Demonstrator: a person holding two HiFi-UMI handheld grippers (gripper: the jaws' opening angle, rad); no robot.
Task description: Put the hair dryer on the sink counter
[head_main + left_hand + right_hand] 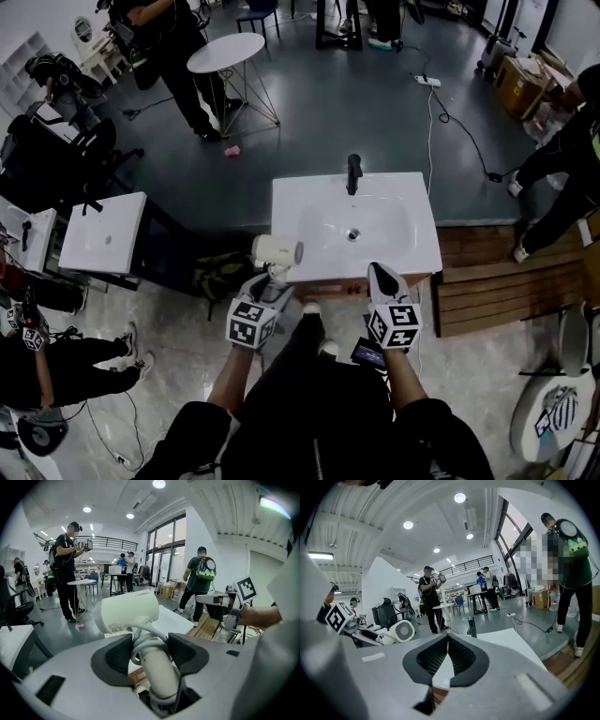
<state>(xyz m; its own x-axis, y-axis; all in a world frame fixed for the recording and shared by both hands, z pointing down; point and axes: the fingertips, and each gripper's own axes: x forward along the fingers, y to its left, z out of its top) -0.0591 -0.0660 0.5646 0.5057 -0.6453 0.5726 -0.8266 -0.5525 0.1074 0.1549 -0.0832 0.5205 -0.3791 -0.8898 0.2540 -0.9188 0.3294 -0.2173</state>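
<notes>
Left tool (150,651) clamps the hair dryer (277,250) by its handle, barrel crosswise above the counter's (417,258) front-left corner, open rim alongside. Right tool (448,656) pinched closed, empty, at the front edge.

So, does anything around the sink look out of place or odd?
A small pink object lies on the dark grey floor beyond the white sink counter, near the round white table; I cannot tell what it is. Otherwise nothing: the cream hair dryer, cord wound round its handle, sits in the left tongs.
</notes>
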